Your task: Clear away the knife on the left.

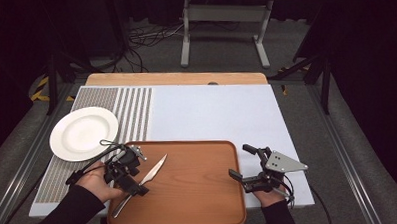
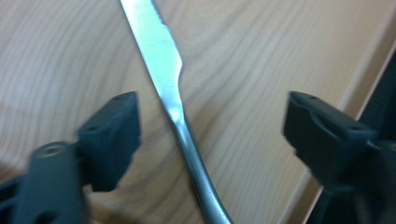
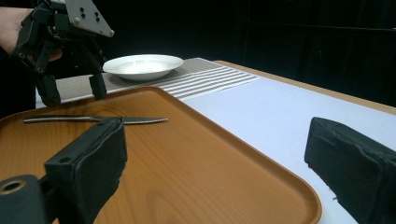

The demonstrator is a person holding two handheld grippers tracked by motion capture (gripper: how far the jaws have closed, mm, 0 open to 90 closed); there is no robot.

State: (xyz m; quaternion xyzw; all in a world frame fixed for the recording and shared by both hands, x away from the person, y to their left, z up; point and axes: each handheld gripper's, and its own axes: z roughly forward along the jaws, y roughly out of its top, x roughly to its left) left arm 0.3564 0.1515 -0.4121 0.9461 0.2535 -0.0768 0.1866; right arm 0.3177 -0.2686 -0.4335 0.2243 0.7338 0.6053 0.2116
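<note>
White plate (image 1: 83, 133) on striped placemat (image 1: 131, 114), left of wooden tray (image 1: 199, 192).

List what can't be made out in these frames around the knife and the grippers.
- Knife: handle end and blade tip run off the edges in the left gripper view; in the high view the left gripper covers mid-handle.
- Whether that gripper touches the knife: its jaws stand apart on either side, contact unclear.
- Right gripper: whether it touches the wooden tray can't be told.
- Plate: its far rim blurs into the dark background in the right gripper view.

knife (image 1: 148, 178) on tray (image 1: 199, 192), plate (image 1: 82, 133) behind-left
</note>
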